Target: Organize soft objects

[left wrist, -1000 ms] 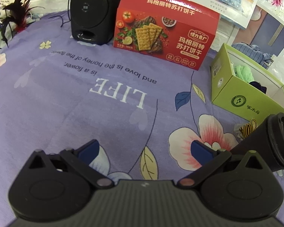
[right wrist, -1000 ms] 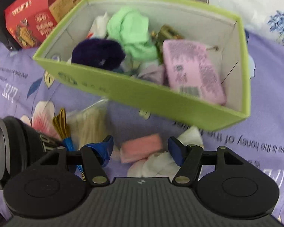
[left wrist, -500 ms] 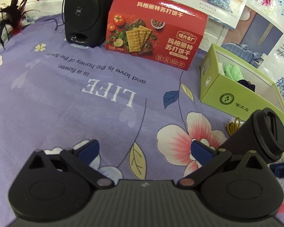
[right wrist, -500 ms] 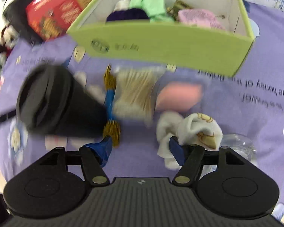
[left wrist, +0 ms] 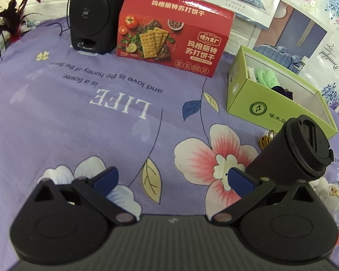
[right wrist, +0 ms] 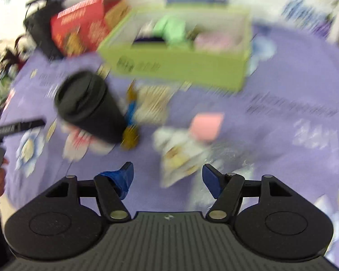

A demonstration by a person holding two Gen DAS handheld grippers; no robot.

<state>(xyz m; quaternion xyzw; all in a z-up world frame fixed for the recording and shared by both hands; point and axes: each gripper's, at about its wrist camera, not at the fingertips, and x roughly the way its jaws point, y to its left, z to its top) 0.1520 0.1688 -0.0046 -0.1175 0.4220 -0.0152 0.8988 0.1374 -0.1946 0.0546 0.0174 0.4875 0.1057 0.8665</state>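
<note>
cup (right wrist: 88, 106) left of sock (right wrist: 180, 149), box (right wrist: 180, 65) seemingly behind

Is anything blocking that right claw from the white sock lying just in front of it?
Nothing visible does. The right gripper is open, and the white sock lies on the purple cloth just ahead of its fingertips. The black cup stands off to the left.

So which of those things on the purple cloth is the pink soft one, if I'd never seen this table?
Start at the lime-green open cardboard box on the purple flowered cloth. In front of it lies a small pink rounded block, beside a crumpled white cloth. It is the only plain pink thing outside the box.
</note>
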